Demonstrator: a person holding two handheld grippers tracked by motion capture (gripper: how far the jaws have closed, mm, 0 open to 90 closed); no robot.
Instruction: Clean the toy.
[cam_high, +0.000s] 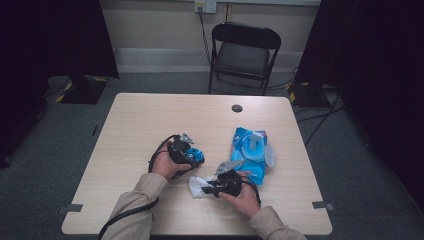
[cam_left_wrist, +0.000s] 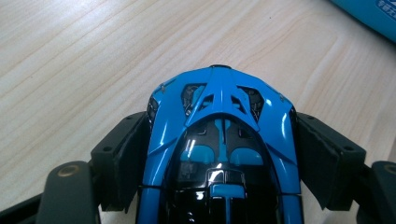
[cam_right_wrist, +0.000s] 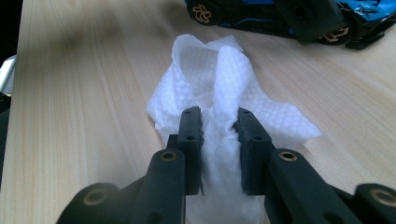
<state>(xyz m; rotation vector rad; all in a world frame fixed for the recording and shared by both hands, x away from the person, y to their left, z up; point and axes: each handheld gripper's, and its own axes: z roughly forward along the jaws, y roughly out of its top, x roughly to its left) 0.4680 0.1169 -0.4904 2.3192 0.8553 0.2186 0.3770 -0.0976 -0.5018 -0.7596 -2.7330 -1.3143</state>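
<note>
Blue-and-black glossy toy car (cam_left_wrist: 219, 140) clamped across its flanks by left hand-held gripper (cam_high: 192, 154), both pads flat against the bodywork. Hard, smooth shell, wedge-shaped, tapering to a rounded end that points away from the gripper along the jaws' line; long axis running level over the worktop (cam_high: 150, 120), near its middle. Gold-spoked wheels and low side profile visible in the right gripper view (cam_right_wrist: 261, 16).

White embossed wipe (cam_right_wrist: 219, 98) — soft, dimpled weave, crumpled into an upright fold — pinched between nearly closed jaws of right hand-held gripper (cam_high: 206, 188), loose end draped on the worktop just beside the car.

Pale wood-grain laminate underneath. Blue plastic wipe packet (cam_high: 249, 150) lying flat just right of both grippers — flap lifted.
</note>
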